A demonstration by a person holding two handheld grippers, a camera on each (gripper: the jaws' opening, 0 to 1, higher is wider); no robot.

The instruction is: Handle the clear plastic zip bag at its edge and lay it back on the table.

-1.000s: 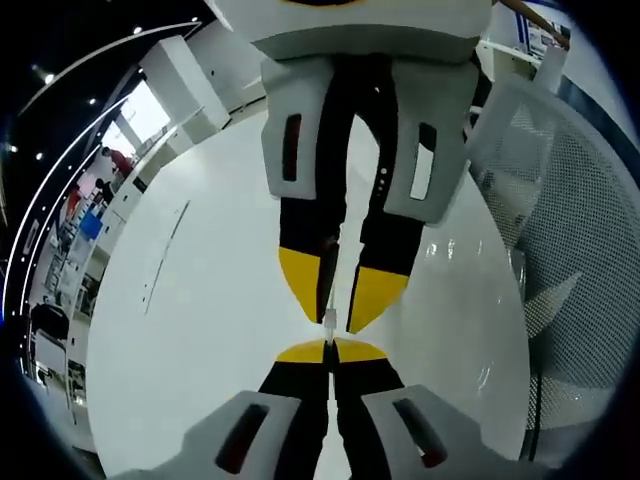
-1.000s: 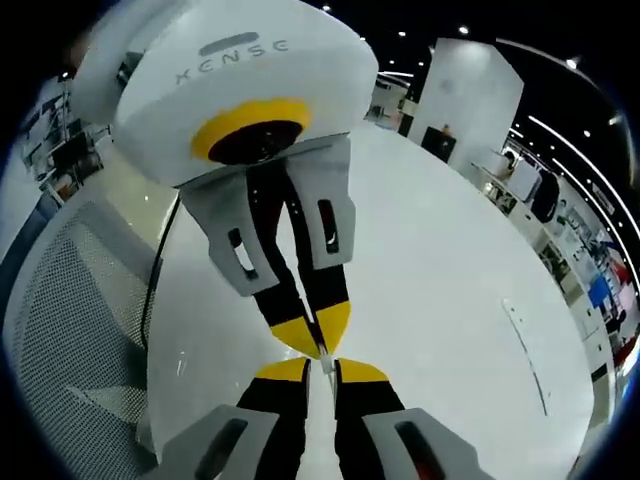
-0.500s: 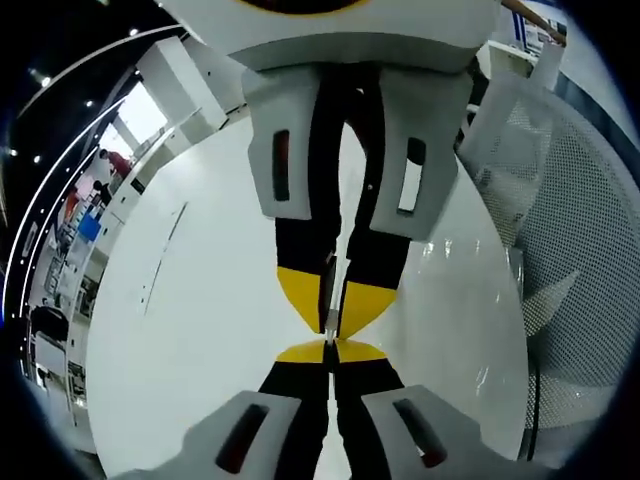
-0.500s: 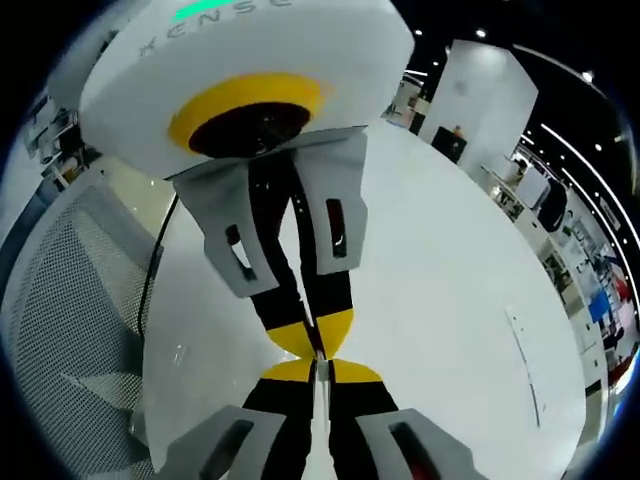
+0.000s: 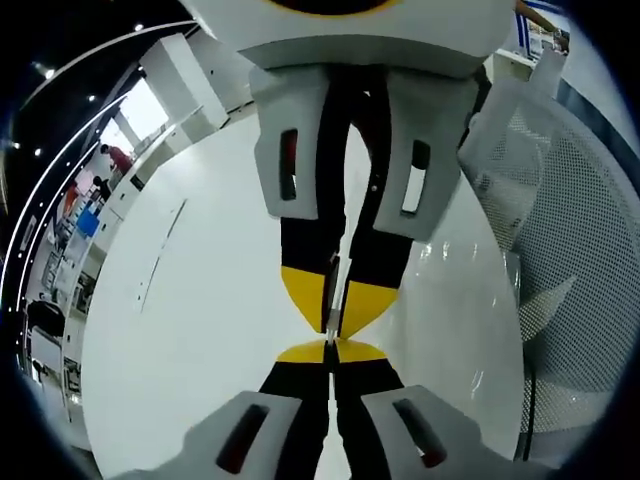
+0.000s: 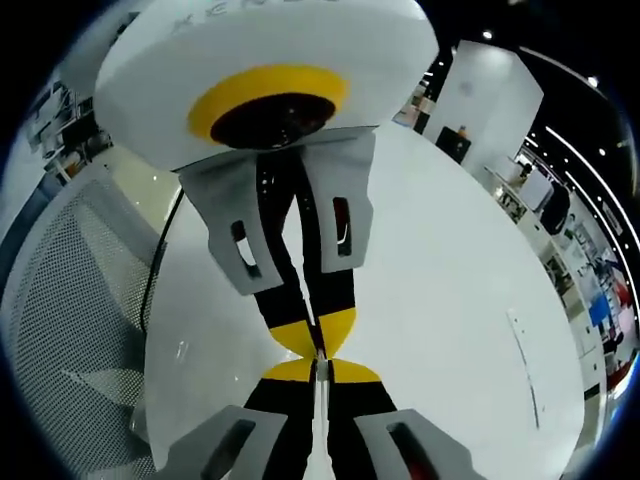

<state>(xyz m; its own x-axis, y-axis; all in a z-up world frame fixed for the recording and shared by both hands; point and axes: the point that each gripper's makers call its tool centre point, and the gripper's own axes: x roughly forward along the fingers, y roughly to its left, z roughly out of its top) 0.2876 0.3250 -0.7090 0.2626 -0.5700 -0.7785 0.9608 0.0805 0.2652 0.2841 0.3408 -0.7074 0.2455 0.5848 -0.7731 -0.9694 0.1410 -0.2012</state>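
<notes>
In the left gripper view, my left gripper [image 5: 330, 352] rises from the bottom centre of the frame, its two black jaws with yellow tips pressed together. Between the tips a thin pale sliver stands up, the edge of the clear plastic zip bag [image 5: 329, 322], so this gripper is clenched on the bag. Directly above, tip to tip with mine, my right gripper [image 5: 331, 300] comes down from the top of the frame, its yellow-tipped jaws also closed on the same thin edge. The rest of the bag is too transparent to make out. Behind both grippers a glossy white table [image 5: 200, 330] spreads across the middle and left of the frame. A white mesh chair [image 5: 570, 250] stands at the right side. In the far upper left is an open hall with small distant figures.

In the right gripper view, my right gripper [image 6: 318, 372] rises from the bottom centre, jaws clamped shut on the bag's edge [image 6: 319, 366], which shows as a narrow pale strip between the tips. My left gripper [image 6: 314, 338] hangs down from the top of the frame and meets it just above, gripping the same strip. The white table [image 6: 450, 300] fills the centre and right behind them. The mesh chair [image 6: 70, 300] sits at the left side of the frame. Far off at the upper right are a white pillar and shelving.
</notes>
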